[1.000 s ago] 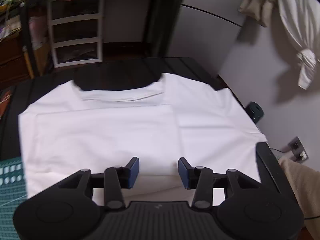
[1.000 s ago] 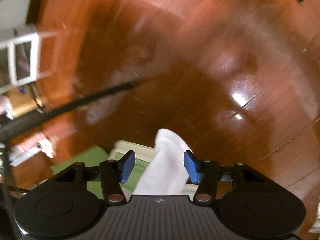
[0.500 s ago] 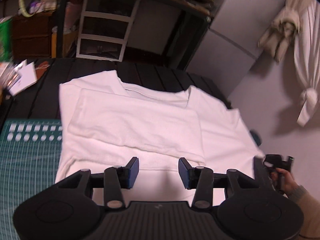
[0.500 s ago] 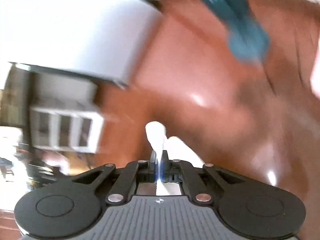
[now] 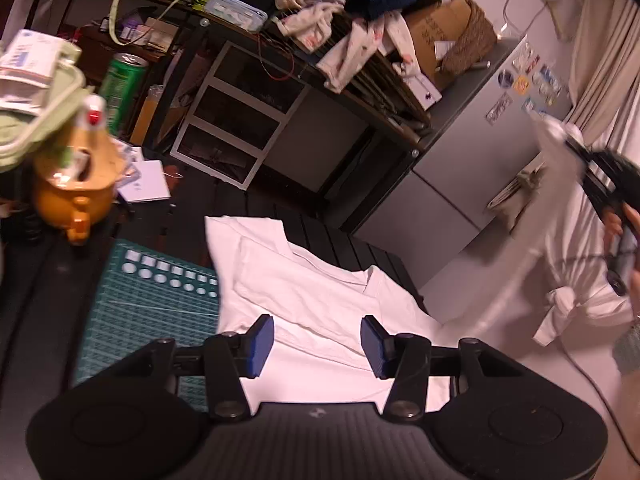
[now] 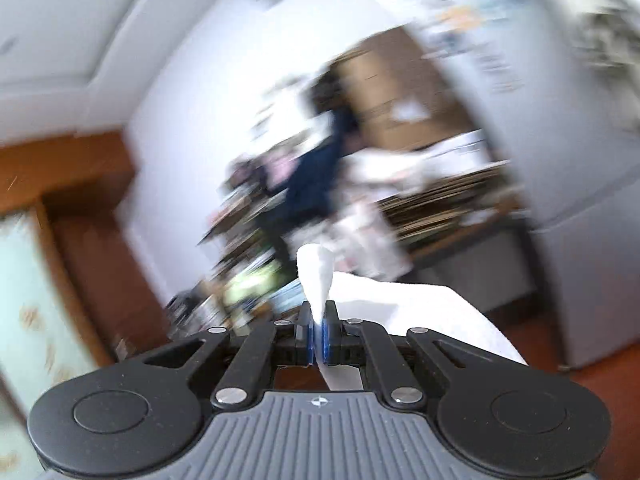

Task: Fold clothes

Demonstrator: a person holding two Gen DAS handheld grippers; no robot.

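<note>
closest to the right wrist camera, the right gripper (image 6: 319, 342) has its blue pads pinched tight on a bunched edge of a white garment (image 6: 420, 312), which pokes up in a soft peak past the fingertips and drapes away limply to the right; the room behind is smeared with blur. in the left wrist view the left gripper (image 5: 317, 344) hangs over the table with its jaws standing about halfway apart, having just opened a little further, and nothing is between them. just beyond them a white t-shirt (image 5: 320, 300) lies flat on the dark slatted table (image 5: 256, 204), collar away from the camera, one side already turned in over the chest, partly overlapping a green cutting mat (image 5: 152, 304). farther off stands a grey fridge (image 5: 460, 184). the cloth looks light, soft and floppy, so a hem, a corner or a shoulder seam seems the best place to take it.
</note>
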